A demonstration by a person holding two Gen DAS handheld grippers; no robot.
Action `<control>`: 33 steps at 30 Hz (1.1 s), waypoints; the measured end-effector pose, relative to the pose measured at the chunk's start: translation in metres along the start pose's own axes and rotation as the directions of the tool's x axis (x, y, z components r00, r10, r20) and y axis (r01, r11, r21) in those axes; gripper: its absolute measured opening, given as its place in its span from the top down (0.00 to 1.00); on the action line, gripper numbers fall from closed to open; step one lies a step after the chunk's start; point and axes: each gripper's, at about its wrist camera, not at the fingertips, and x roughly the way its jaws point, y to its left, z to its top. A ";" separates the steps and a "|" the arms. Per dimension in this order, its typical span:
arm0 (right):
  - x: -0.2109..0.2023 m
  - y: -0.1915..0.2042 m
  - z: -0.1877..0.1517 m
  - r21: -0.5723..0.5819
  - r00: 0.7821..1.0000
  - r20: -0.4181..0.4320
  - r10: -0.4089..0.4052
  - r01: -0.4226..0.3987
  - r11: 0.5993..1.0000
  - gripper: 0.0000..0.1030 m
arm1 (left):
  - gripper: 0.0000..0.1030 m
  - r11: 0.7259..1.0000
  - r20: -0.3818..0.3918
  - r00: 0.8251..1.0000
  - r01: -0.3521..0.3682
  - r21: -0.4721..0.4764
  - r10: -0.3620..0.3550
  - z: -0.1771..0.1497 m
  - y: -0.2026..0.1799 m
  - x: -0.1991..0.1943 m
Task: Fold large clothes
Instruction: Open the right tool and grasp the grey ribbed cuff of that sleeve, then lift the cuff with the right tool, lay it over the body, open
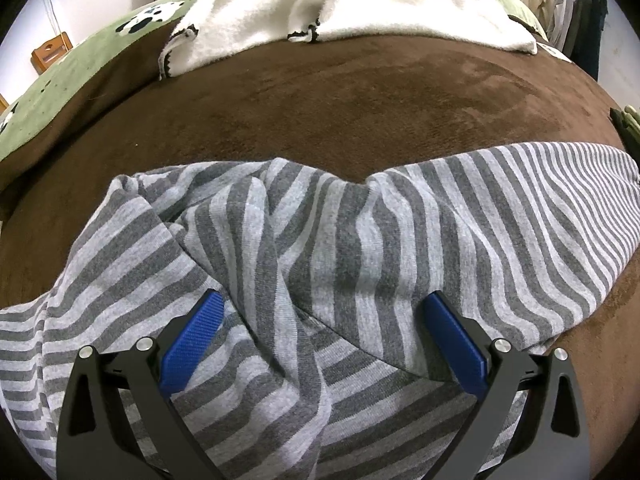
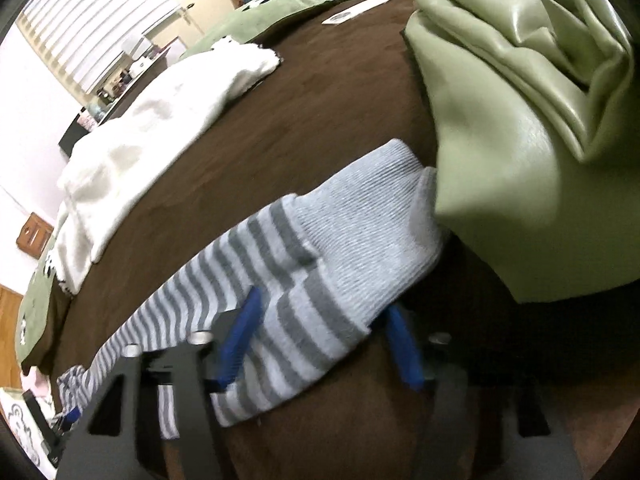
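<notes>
Left tongs (image 1: 324, 336): jaws spread wide, blue pads (image 1: 192, 344) well apart; they point down at the crumpled body of the striped garment (image 1: 320, 240), which lies between and beneath them. The pads do not press on the cloth.
Right tongs (image 2: 320, 344): jaws partly drawn in around the sleeve end of the same garment. The cloth lies between the two blue pads; the left pad sits against the cloth, the right pad is half hidden under the cuff edge. The picture is blurred, so I cannot tell whether the pads pinch the cloth.
Striped garment: grey and light-grey stripes, bunched in folds just ahead of the left tongs, one sleeve stretching off to the right of them. In the right wrist view the sleeve (image 2: 248, 280) runs slantwise from lower left up to a plain ribbed grey cuff (image 2: 360, 208) just beyond the right tongs.
Brown blanket (image 1: 320, 112): the surface under the garment, spreading out ahead of both tongs.
White fleece cloth (image 1: 340, 4): far ahead of the left tongs, with dark stitched edging; well to the left of the right tongs.
Green shiny garment (image 2: 520, 140): crumpled, up and to the right of the right tongs, its lower edge overlapping the cuff.
Green patterned cover (image 1: 60, 80): far left of the left tongs, beyond the brown blanket.
</notes>
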 end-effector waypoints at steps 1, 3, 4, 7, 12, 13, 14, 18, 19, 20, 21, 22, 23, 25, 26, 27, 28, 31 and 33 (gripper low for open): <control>0.001 0.000 0.001 -0.003 1.000 0.003 -0.004 0.004 1.000 0.82 | 0.05 1.000 -0.001 1.000 0.001 0.001 -0.001 0.000 0.000 0.000; 0.002 0.000 0.002 -0.013 1.000 0.007 -0.007 0.007 1.000 0.83 | 0.05 1.000 0.000 1.000 0.001 0.001 -0.001 0.000 0.000 0.000; 0.002 0.001 0.002 -0.020 1.000 0.010 -0.009 0.009 1.000 0.84 | 0.05 1.000 0.000 1.000 0.001 0.001 -0.001 0.000 0.000 0.000; 0.001 0.007 0.003 -0.057 1.000 0.017 -0.022 0.023 0.998 0.86 | 0.05 1.000 0.000 1.000 0.001 0.001 -0.001 0.000 -0.001 0.000; -0.005 0.018 0.010 -0.091 1.000 0.022 -0.023 0.024 0.996 0.86 | 0.05 1.000 -0.003 1.000 0.002 0.002 -0.002 0.000 0.000 0.000; -0.008 0.020 0.010 -0.098 0.999 0.027 -0.021 0.024 0.995 0.86 | 0.05 1.000 -0.004 1.000 0.003 0.002 -0.003 0.000 0.001 0.001; -0.012 0.025 0.012 -0.107 0.999 0.036 -0.019 0.023 0.994 0.86 | 0.05 1.000 -0.008 1.000 0.003 0.002 -0.003 0.001 0.000 0.001; -0.039 0.054 0.020 -0.169 0.997 0.077 0.008 0.005 0.986 0.86 | 0.05 1.000 -0.009 1.000 0.005 0.005 -0.005 0.001 0.001 0.001; -0.046 0.061 0.022 -0.178 0.996 0.088 0.019 -0.003 0.984 0.86 | 0.05 1.000 -0.011 1.000 0.006 0.004 -0.006 0.001 0.000 0.001; -0.053 0.070 0.024 -0.192 0.995 0.098 0.034 -0.015 0.981 0.86 | 0.05 1.000 -0.014 1.000 0.004 0.002 -0.004 0.001 0.000 0.001; -0.063 0.081 0.026 -0.214 0.993 0.110 0.050 -0.025 0.977 0.86 | 0.05 1.000 -0.012 1.000 0.003 0.003 -0.003 0.001 0.001 0.002; -0.072 0.092 0.027 -0.234 0.991 0.121 0.063 -0.033 0.972 0.86 | 0.05 1.000 -0.015 1.000 0.002 0.003 -0.002 0.001 0.001 0.003; -0.081 0.104 0.028 -0.252 0.988 0.130 0.081 -0.046 0.967 0.86 | 0.05 1.000 -0.017 1.000 0.001 0.003 -0.001 0.001 0.001 0.003; -0.100 0.126 0.028 -0.274 0.983 0.133 0.128 -0.087 0.958 0.86 | 0.05 1.000 -0.020 1.000 -0.003 0.004 0.003 0.001 0.001 0.003; -0.107 0.136 0.028 -0.286 0.980 0.135 0.145 -0.102 0.953 0.86 | 0.05 1.000 -0.021 1.000 -0.007 0.003 0.007 0.002 0.000 0.003; -0.117 0.150 0.028 -0.307 0.976 0.139 0.169 -0.120 0.944 0.86 | 0.05 1.000 -0.023 1.000 -0.009 0.002 0.010 0.004 0.000 0.002; -0.126 0.163 0.026 -0.326 0.972 0.141 0.189 -0.134 0.936 0.86 | 0.06 1.000 -0.022 1.000 -0.009 0.000 0.009 0.005 0.000 0.001; -0.153 0.205 0.019 -0.396 0.954 0.146 0.261 -0.186 0.899 0.86 | 0.06 1.000 -0.003 1.000 -0.009 -0.007 0.009 0.010 0.003 -0.013; -0.166 0.233 0.015 -0.423 0.937 0.123 0.328 -0.249 0.871 0.86 | 0.06 1.000 0.029 1.000 -0.009 -0.013 0.009 0.012 0.007 -0.028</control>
